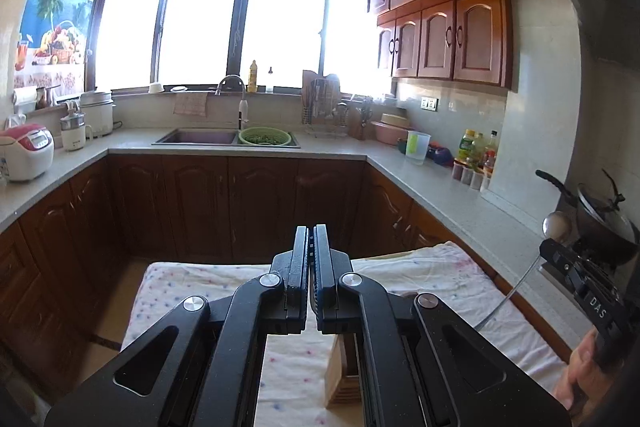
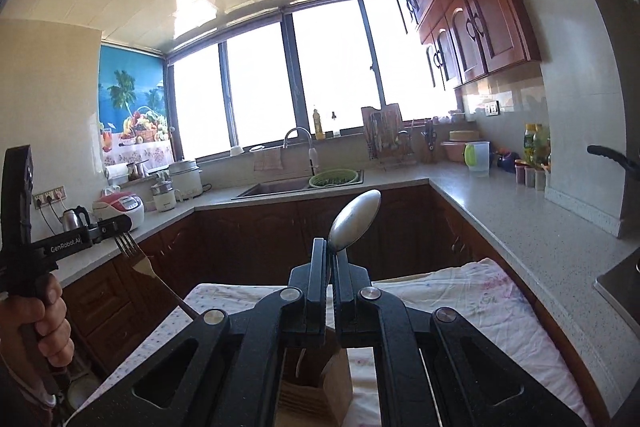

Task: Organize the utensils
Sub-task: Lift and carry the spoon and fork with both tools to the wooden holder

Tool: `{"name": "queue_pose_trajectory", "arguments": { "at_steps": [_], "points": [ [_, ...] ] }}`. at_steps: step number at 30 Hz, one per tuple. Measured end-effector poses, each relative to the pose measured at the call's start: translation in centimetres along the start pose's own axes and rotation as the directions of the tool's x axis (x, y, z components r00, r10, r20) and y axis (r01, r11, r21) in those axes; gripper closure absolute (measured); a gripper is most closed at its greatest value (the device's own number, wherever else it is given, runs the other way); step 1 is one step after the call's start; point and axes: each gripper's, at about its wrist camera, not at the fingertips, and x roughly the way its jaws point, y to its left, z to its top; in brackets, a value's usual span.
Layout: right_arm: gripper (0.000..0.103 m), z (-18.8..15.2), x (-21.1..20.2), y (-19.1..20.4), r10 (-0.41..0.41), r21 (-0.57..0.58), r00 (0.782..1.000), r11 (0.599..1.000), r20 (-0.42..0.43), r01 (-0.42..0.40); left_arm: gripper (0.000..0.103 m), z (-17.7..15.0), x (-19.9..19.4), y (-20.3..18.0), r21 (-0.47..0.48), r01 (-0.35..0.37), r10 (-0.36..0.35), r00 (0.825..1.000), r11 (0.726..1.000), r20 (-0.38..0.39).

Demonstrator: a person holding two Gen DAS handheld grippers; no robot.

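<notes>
My left gripper (image 1: 311, 239) is shut on a thin metal fork; the fork (image 2: 132, 253) shows in the right wrist view, tines up, held by that gripper (image 2: 114, 227). My right gripper (image 2: 330, 255) is shut on a steel spoon (image 2: 354, 221), bowl up; the spoon also shows in the left wrist view (image 1: 557, 227) with its handle slanting down. A wooden utensil holder (image 1: 342, 375) stands on the cloth-covered table below both grippers and also shows in the right wrist view (image 2: 316, 387).
The table has a white dotted cloth (image 1: 420, 279). Grey counters (image 1: 440, 187) run around the room with a sink (image 1: 196, 137), a green colander (image 1: 265, 137), rice cookers (image 1: 26, 151), bottles (image 1: 472, 147) and a wok (image 1: 604, 223) at the right.
</notes>
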Motion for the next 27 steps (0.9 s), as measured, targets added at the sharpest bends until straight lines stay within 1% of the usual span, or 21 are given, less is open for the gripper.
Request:
{"name": "queue_pose_trajectory", "arguments": {
  "at_steps": [3,5,8,12,13,15,19,21,25,27],
  "points": [
    [0.101,-1.0,2.7,-0.1,-0.021,-0.005,0.999,1.0,-0.027,0.021,0.102,-1.2,2.7,-0.9,0.026,-0.012,0.013,0.999,1.0,-0.036],
    [0.101,-2.3,4.2,-0.2,-0.024,-0.006,0.998,1.0,-0.063,0.023,0.102,-2.5,4.1,-1.5,0.044,-0.018,0.021,0.998,0.999,-0.066],
    [0.101,-4.4,5.6,-0.3,-0.026,-0.009,0.995,1.0,-0.1,0.026,0.102,-4.6,5.9,-2.2,0.07,-0.026,0.034,0.993,0.997,-0.112],
    [0.101,-6.7,7.2,-0.4,-0.035,-0.028,0.989,0.999,-0.141,0.031,0.101,-6.5,7.7,-2.5,0.073,-0.016,0.028,0.984,0.997,-0.174],
    [0.101,-7.2,7.6,-0.5,-0.033,-0.025,0.988,0.999,-0.154,0.029,0.101,-6.9,8.0,-2.5,0.07,-0.009,0.021,0.983,0.997,-0.18],
    [0.101,-8.0,8.2,-0.8,-0.025,-0.02,0.984,1.0,-0.175,0.022,0.101,-7.1,7.9,-2.8,0.08,-0.001,0.014,0.985,0.997,-0.171],
    [0.101,-8.8,8.8,-0.8,-0.003,-0.025,0.977,1.0,-0.211,-0.002,0.101,-7.0,8.3,-3.4,0.097,0.025,-0.006,0.982,0.995,-0.191],
    [0.101,-9.0,8.9,-0.6,-0.005,-0.032,0.977,0.999,-0.212,-0.002,0.101,-7.1,8.4,-3.7,0.108,0.031,-0.009,0.981,0.994,-0.196],
    [0.101,-8.8,9.0,-0.9,0.016,0.005,0.974,1.0,-0.226,-0.015,0.101,-7.2,8.6,-4.2,0.116,0.038,-0.015,0.98,0.993,-0.199],
    [0.101,-8.7,9.0,-0.9,0.015,0.002,0.973,1.0,-0.229,-0.014,0.101,-7.2,8.7,-4.4,0.118,0.041,-0.016,0.979,0.992,-0.205]
  ]
}}
